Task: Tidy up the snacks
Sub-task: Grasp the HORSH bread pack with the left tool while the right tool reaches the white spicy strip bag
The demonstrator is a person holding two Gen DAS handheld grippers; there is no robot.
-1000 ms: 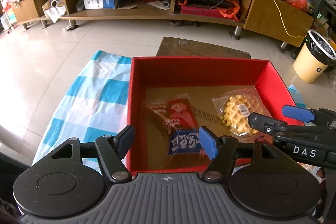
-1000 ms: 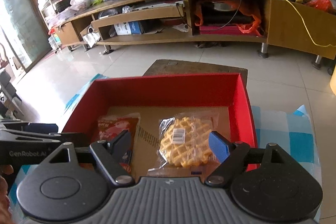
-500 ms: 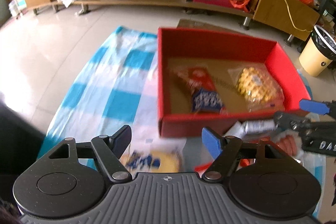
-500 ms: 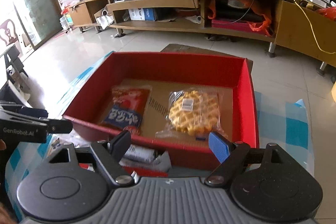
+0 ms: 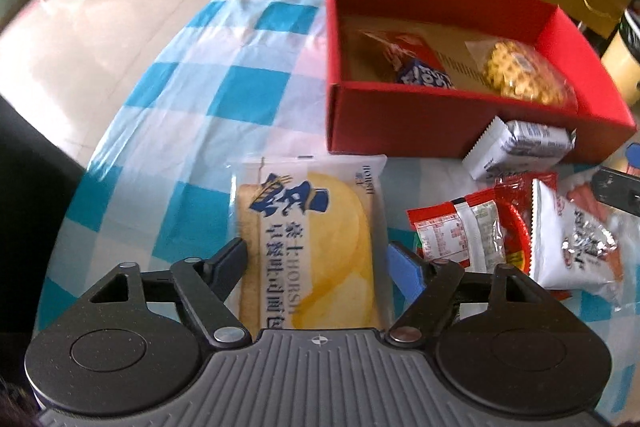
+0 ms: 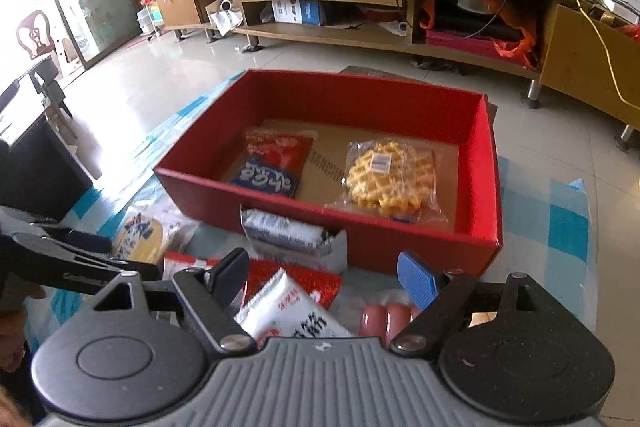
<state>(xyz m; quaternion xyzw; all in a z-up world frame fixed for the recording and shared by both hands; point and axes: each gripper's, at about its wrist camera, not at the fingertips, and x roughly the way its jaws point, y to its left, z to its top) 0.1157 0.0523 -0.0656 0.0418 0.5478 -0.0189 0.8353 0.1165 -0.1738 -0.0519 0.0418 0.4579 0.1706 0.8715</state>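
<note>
Lying flat, yellow bread packet (image 5: pixel 312 243)

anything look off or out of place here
Nothing damaged or spilled. Only the waffle pack and red-blue snack pack lie in the red box; the bread pack and silver pack remain outside on the checked cloth.

Your blue-checked tablecloth (image 5: pixel 224 83) carries the red box (image 5: pixel 400 123) at upper right, the bread packet (image 5: pixel 312 227) at lower centre, and loose snack packets (image 5: pixel 520 219) at right.
</note>
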